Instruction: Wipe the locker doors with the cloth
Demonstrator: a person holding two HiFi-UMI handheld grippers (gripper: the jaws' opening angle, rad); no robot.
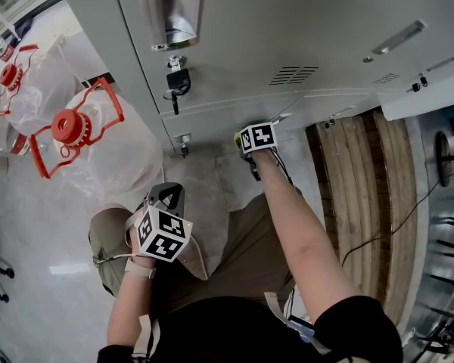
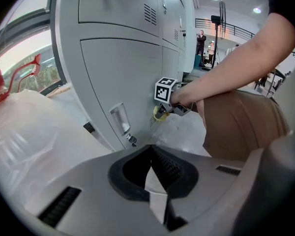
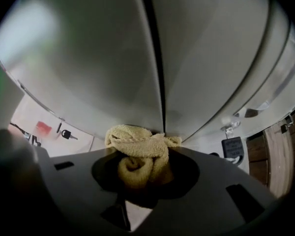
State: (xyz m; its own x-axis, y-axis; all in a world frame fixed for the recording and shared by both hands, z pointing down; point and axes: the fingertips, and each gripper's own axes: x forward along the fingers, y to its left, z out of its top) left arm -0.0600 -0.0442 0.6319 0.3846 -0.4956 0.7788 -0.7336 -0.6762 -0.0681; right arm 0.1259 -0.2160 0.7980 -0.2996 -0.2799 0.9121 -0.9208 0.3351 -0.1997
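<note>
The grey locker doors [image 1: 287, 44] fill the top of the head view. My right gripper [image 1: 242, 140] is shut on a bunched yellow cloth [image 3: 137, 149] and presses it against the lower door by the dark seam between two doors [image 3: 157, 73]. The left gripper view also catches the cloth [image 2: 158, 115] touching the door under the right gripper [image 2: 163, 111]. My left gripper [image 1: 166, 197] hangs back near the person's knee, away from the lockers. Its jaws [image 2: 155, 178] meet at the tips with nothing between them.
Plastic-wrapped water jugs with red handles [image 1: 76, 127] stand left of the lockers. A key [image 1: 177, 83] hangs from an upper lock, and a tagged key [image 3: 232, 146] from another. Wooden planks [image 1: 363, 180] and a cable [image 1: 393, 225] lie at the right. People stand far off [image 2: 201, 41].
</note>
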